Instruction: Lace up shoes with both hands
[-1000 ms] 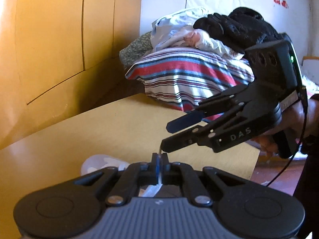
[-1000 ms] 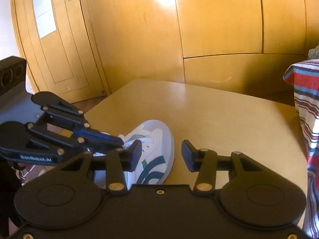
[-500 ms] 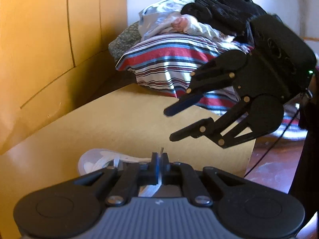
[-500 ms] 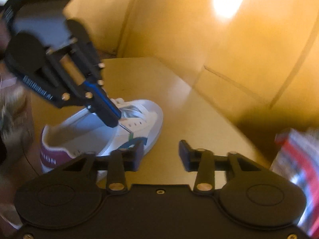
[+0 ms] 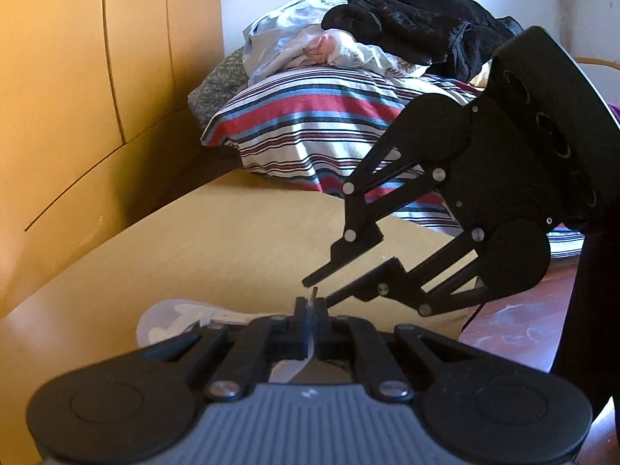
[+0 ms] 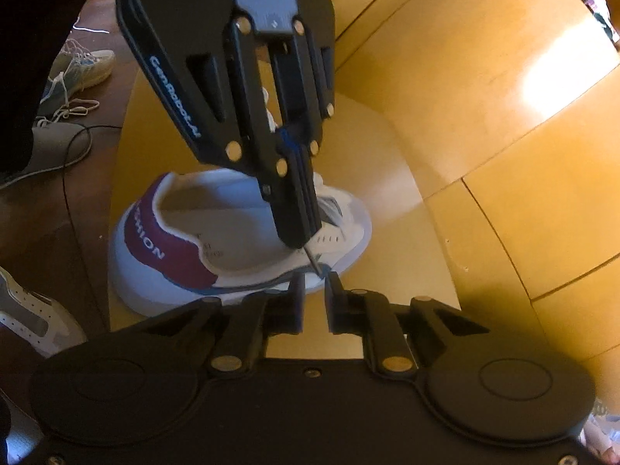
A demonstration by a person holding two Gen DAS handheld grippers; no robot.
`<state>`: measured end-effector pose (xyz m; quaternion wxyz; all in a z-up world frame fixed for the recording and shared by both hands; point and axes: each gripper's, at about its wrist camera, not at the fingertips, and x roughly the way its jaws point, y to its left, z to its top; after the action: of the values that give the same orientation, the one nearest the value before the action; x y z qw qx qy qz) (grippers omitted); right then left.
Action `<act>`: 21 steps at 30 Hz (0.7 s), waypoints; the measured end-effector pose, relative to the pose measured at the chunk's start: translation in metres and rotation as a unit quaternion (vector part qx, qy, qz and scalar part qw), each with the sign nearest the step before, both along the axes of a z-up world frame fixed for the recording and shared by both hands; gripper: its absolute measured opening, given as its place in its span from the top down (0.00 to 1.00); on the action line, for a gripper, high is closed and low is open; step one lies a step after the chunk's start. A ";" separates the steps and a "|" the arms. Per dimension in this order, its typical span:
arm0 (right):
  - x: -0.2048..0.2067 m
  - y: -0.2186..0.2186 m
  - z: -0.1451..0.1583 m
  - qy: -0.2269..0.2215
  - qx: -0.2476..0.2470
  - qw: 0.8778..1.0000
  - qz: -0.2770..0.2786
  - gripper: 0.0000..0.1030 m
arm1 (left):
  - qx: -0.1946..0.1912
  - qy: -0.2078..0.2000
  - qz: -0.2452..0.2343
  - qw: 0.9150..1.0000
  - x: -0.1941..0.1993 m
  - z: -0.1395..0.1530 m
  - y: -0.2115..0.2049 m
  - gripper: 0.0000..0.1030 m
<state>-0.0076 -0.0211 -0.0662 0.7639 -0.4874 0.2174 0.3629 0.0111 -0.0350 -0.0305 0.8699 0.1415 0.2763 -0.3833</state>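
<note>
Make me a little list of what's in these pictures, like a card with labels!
Shoe: white sneaker with a purple heel, on its sole on the yellow table
Left tongs: shut on the lace tip, holding it over the sneaker
Right tongs: closing, lace tip near the gap, pads not pressing it yet
Floor: other shoes lie there
Behind: striped blanket with a pile of clothes on top

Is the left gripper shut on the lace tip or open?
Shut on it. The left gripper has its fingers pressed together with the lace tip sticking out between them, above the white shoe.
</note>
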 end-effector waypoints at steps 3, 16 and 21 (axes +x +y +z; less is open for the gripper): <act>-0.007 0.001 0.002 -0.003 -0.008 1.000 0.001 0.88 | 0.000 0.001 -0.006 1.000 -0.001 0.000 -0.002 0.98; -0.002 0.014 -0.001 -0.001 -0.046 0.998 -0.033 0.97 | 0.038 -0.019 -0.017 0.999 -0.006 -0.001 -0.015 0.92; -0.018 0.017 0.002 -0.011 -0.083 0.996 -0.032 0.97 | 0.083 -0.043 -0.030 0.995 -0.013 0.003 -0.029 0.92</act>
<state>-0.0255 -0.0044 -0.0638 0.7338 -0.5462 0.2541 0.3140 -0.0016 -0.0638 -0.0275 0.8541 0.2382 0.2654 -0.3787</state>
